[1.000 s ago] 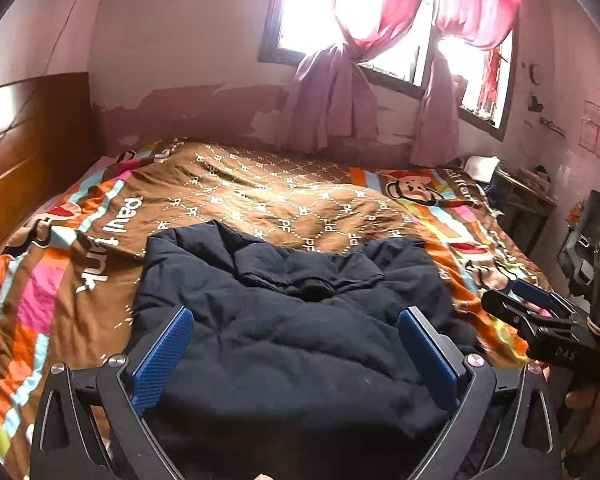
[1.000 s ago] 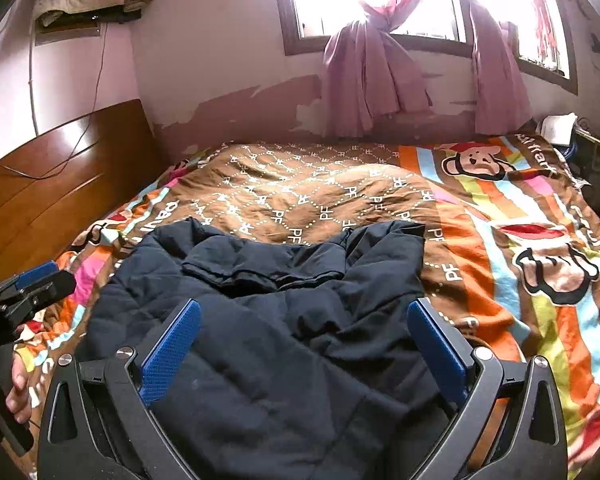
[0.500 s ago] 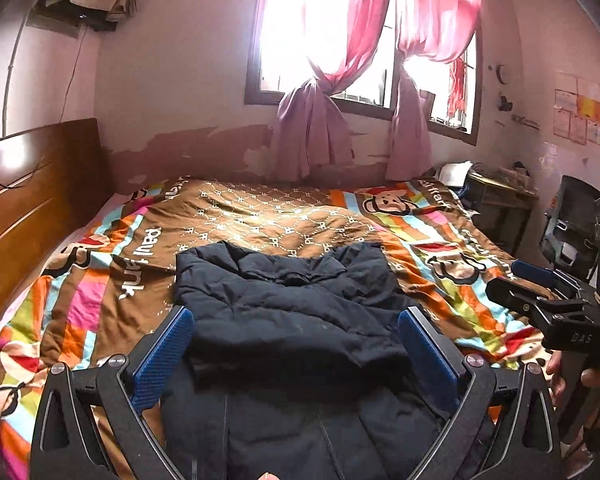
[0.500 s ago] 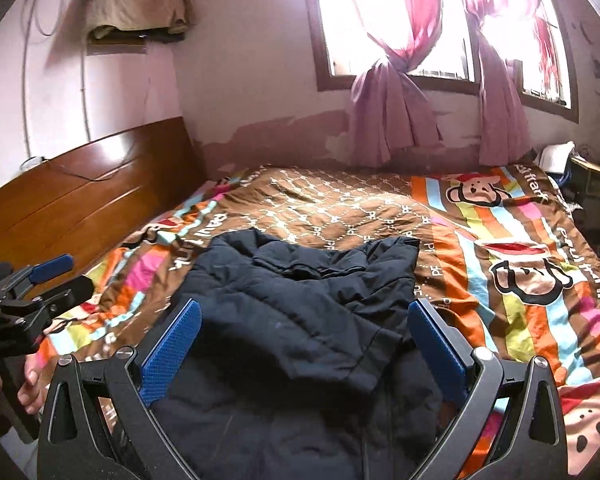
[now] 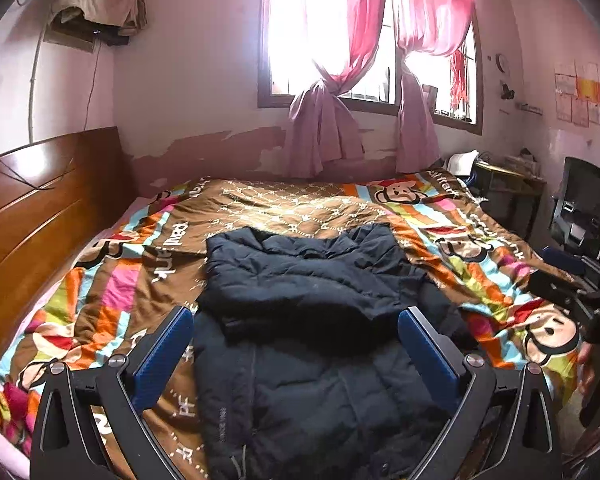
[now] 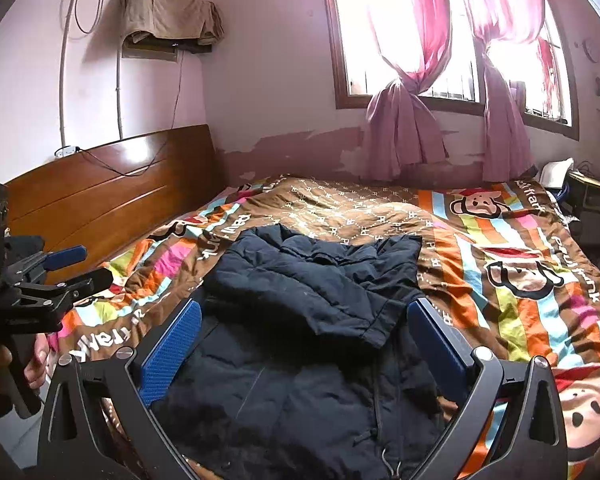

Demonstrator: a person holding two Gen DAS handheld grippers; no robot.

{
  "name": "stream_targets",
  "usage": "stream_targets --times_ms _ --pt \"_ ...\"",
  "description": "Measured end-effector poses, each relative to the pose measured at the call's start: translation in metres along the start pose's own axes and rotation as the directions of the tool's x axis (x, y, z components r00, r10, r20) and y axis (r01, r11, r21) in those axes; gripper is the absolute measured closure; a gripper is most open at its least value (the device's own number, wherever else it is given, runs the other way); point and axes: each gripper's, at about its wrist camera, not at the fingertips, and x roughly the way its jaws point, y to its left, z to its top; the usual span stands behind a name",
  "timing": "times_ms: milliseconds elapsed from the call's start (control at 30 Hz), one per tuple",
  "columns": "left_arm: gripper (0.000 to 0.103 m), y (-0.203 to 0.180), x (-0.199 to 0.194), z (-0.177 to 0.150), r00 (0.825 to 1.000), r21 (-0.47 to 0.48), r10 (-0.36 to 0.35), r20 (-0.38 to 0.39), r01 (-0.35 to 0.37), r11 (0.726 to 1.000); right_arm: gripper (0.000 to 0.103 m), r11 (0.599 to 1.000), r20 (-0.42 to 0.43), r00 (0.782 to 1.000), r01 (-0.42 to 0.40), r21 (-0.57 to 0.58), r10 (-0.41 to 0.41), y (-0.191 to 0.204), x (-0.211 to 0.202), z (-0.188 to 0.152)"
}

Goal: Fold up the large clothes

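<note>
Both claws spread wide, gripping nothing: left claw [image 5: 296,340] and right claw [image 6: 304,336] hang above the near end of the dark padded jacket [image 5: 312,312]. Jacket lies lengthwise on the bed, its far half doubled toward the near hem, folded edge [image 6: 340,324] sitting loose and a bit skewed.

Judgement: one fold made, another likely due. To do it well, pinch both layers at the outer corners, one claw per side, lift evenly, and lay flat so the puffy fill does not spring back. Zipper and drawcord [image 6: 384,452] near the hem could snag.

Bright cartoon-monkey quilt [image 5: 480,264] covers the bed. Wooden headboard [image 6: 108,200] on the left, pink tied curtains [image 5: 332,112] at a bright window, black chair [image 5: 584,204] far right.
</note>
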Motion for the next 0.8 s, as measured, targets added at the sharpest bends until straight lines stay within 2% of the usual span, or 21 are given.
stream_targets --times_ms 233,333,600,800 --pt "0.000 0.013 0.002 -0.056 0.997 0.019 -0.039 -0.073 0.040 0.999 0.002 0.999 -0.076 0.997 0.011 -0.043 -0.014 -0.007 -0.008 -0.055" --pt "0.000 0.015 0.006 -0.079 0.994 0.045 -0.031 -0.106 0.036 0.998 0.002 0.997 -0.118 0.992 0.035 -0.069 -0.043 -0.011 -0.007 -0.077" --pt "0.000 0.016 0.017 -0.131 0.983 0.039 -0.029 -0.184 0.037 0.999 0.002 0.994 -0.259 0.961 0.071 -0.083 -0.091 -0.028 0.010 -0.136" --pt "0.000 -0.007 0.031 -0.166 0.965 0.122 -0.011 -0.263 0.044 0.992 0.002 0.993 -0.347 0.931 0.093 -0.079 -0.115 -0.031 0.025 -0.173"
